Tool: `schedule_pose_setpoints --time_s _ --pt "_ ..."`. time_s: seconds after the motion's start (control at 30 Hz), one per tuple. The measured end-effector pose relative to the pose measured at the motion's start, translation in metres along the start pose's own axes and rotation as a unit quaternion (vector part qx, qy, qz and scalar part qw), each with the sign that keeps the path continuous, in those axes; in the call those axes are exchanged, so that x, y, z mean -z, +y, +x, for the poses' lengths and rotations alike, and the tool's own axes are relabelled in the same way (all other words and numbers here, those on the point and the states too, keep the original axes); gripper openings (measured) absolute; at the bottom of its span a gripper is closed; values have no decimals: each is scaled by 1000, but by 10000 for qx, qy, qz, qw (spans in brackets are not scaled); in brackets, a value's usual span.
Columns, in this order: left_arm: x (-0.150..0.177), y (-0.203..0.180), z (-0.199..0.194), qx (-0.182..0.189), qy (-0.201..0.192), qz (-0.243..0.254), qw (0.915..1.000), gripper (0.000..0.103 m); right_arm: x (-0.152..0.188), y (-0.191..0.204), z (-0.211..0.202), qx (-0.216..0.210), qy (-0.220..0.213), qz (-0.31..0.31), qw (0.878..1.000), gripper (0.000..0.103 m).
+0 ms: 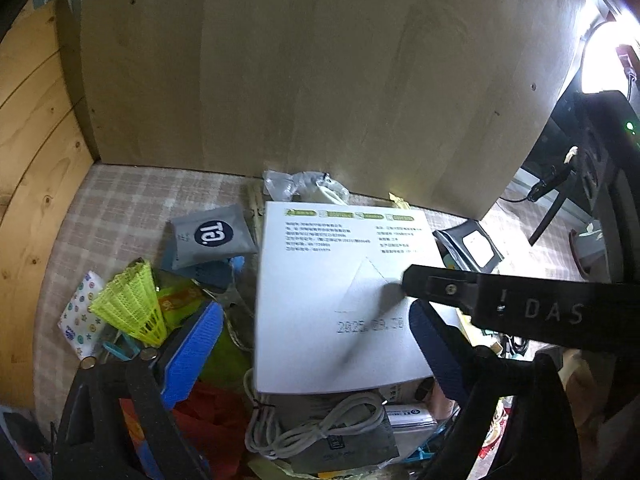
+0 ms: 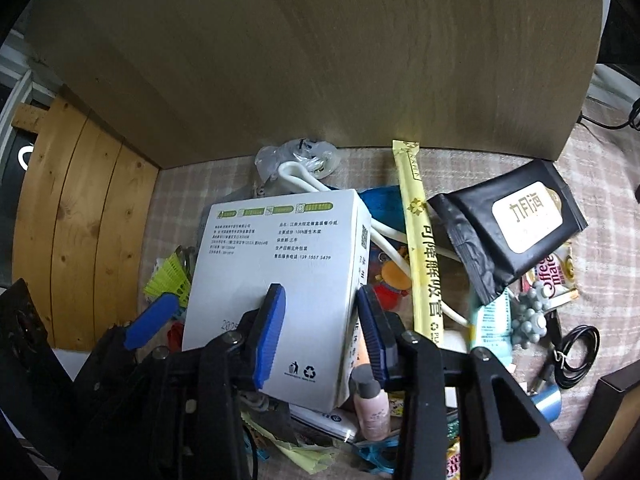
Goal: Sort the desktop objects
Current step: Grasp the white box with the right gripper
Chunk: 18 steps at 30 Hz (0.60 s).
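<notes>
A white tissue box [image 2: 276,276] with green labels and printed text lies on a pile of clutter; it also shows in the left wrist view [image 1: 340,300]. My right gripper [image 2: 320,320] is shut on the tissue box, one blue pad [image 2: 270,336] on its top face, the other [image 2: 372,336] on its right side. The right gripper's black arm shows in the left wrist view [image 1: 500,300]. My left gripper [image 1: 312,352] is open, its fingers straddling the box's near end without clamping it.
A wooden back panel [image 1: 300,80] and a pine side wall [image 1: 36,160] enclose the checked cloth. Around the box lie a yellow-green shuttlecock [image 1: 132,304], grey pouch [image 1: 212,236], white cable [image 1: 312,428], black wipes pack [image 2: 512,228], yellow sachet stick [image 2: 424,252], pink bottle [image 2: 372,404].
</notes>
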State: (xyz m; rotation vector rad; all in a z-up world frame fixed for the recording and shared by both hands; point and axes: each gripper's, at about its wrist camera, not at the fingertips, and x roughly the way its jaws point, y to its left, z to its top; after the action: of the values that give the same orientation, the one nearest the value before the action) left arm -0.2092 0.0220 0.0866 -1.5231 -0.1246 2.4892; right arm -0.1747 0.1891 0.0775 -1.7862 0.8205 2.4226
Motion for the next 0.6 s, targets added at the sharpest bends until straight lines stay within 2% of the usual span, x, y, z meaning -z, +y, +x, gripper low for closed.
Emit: schedule_pose_setpoints --time_s 0.33,0.6 --pt "2 -5 1 58 -4 19 10000 82 -1 3 -2 92 -75 -108 9999 36" --pt "6 -11 -14 108 -97 31 9999 81 12 12 -18 104 -304 -255 9992 36"
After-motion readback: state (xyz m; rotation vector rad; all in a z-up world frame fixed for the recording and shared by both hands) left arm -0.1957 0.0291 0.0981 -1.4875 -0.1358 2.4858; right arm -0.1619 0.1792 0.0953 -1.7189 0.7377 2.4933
